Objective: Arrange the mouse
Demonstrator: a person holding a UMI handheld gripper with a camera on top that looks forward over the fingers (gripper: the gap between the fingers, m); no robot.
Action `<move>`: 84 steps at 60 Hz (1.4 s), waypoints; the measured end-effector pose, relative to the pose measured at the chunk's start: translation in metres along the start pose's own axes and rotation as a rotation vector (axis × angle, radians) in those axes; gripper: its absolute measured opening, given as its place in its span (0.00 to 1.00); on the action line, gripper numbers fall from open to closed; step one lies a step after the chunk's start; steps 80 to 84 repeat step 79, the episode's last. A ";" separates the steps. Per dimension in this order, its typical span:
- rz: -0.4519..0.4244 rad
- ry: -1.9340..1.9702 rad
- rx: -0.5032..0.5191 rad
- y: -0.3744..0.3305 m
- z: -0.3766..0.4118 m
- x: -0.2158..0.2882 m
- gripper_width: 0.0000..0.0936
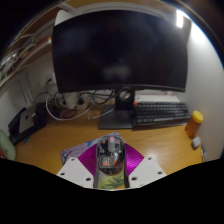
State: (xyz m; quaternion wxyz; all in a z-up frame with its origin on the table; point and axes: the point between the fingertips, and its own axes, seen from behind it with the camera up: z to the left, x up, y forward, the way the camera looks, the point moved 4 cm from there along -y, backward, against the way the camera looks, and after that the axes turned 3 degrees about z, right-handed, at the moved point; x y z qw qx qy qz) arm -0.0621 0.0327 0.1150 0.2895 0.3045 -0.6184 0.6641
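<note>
No text, label, brand, number or sign can be read anywhere. The wide dark monitor screen (120, 52) at the far middle is blank, the key legends on the black keyboard (160, 112) to the right are too small to make out, and the orange bottle (194, 124) at the far right shows no legible label.

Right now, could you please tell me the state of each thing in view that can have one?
Gripper: shut on a small dark thing, likely the mouse, held above the desk.
Monitor: screen dark, upright.
Keyboard: flat on the desk under the monitor.
Orange bottle: upright beside the keyboard.
</note>
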 end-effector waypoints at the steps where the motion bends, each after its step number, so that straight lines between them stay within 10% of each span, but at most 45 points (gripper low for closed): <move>1: 0.009 -0.001 0.005 0.006 0.007 -0.003 0.37; 21: 0.120 -0.085 -0.055 0.067 0.042 -0.077 0.50; 28: 0.143 -0.079 -0.061 0.060 0.043 -0.076 0.94; 59: 0.189 0.006 -0.147 -0.183 0.038 -0.073 0.92; 84: 0.180 0.054 -0.157 -0.210 0.050 -0.089 0.91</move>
